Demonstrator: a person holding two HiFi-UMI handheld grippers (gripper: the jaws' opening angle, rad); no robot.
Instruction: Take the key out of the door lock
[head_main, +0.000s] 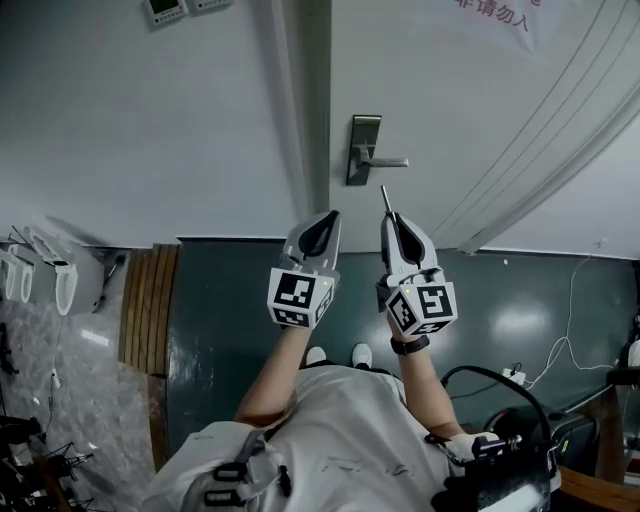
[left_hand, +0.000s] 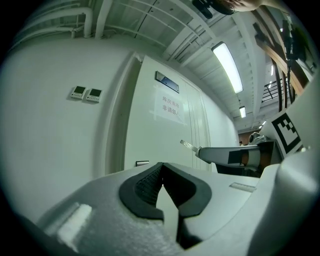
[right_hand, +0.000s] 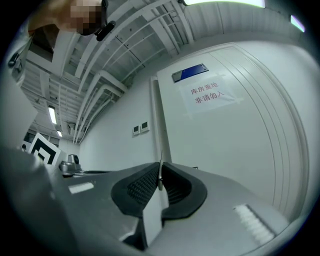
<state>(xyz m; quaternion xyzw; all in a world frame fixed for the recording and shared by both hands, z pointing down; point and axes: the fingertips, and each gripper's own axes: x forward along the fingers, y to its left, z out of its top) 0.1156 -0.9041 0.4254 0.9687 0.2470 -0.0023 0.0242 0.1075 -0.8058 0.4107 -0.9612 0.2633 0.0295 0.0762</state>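
Observation:
The grey door (head_main: 450, 90) carries a metal lock plate (head_main: 364, 149) with a lever handle (head_main: 388, 162). My right gripper (head_main: 390, 216) hangs just below that plate, shut on a thin metal key (head_main: 384, 198) whose blade sticks out past the tips toward the door, clear of the lock. In the right gripper view the key (right_hand: 160, 172) shows edge-on between the pads of the right gripper (right_hand: 160, 166). Beside it, my left gripper (head_main: 330, 216) is shut with nothing in it; its own view shows the left gripper (left_hand: 161, 166) with pads meeting, and the key (left_hand: 187, 145) to its right.
Two wall switches (left_hand: 86, 93) sit left of the door frame. A paper sign (right_hand: 207, 93) is stuck on the door. On the dark floor lie wooden boards (head_main: 145, 310) at left and a power strip (head_main: 513, 377) with white cable at right. The person's shoes (head_main: 340, 355) stand below.

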